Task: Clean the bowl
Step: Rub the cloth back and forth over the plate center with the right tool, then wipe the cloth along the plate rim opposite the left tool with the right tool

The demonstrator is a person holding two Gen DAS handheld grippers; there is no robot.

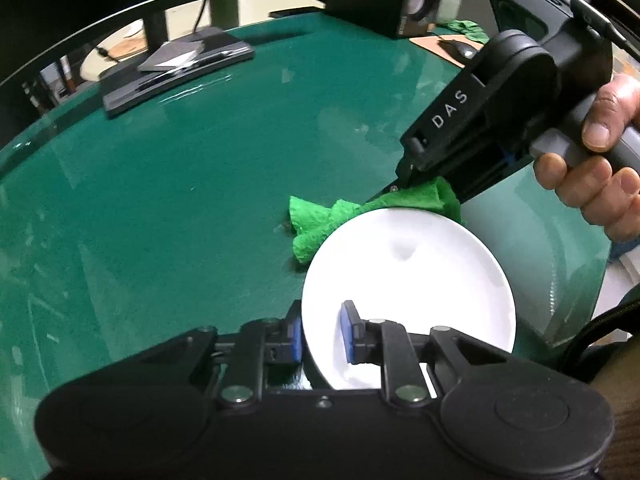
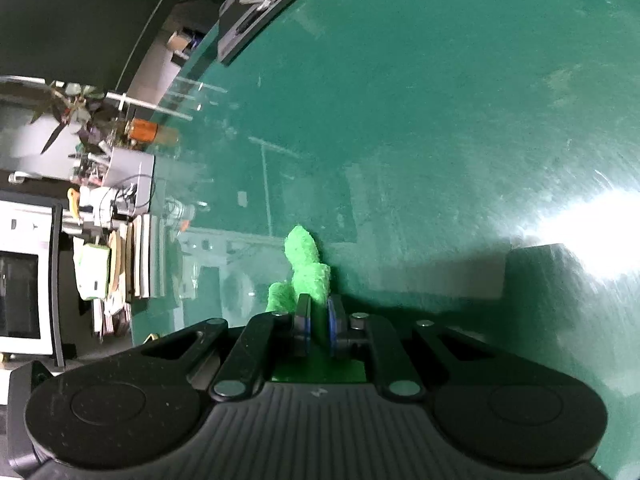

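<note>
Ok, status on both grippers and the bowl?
Left gripper clamped on white bowl rim. Right gripper shut on crumpled green cloth, beside bowl. Nothing in the way.

Glossy green table (image 1: 200, 184); dark flat tray, maybe stand base (image 1: 176, 68), far edge.

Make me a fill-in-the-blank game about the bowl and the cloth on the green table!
1. The left gripper grips the rim of the white ____.
2. The right gripper is shut on a cloth coloured ____.
3. In the left wrist view, the cloth lies at the bowl's far edge on the ____ table.

Missing words: bowl; green; green
</note>
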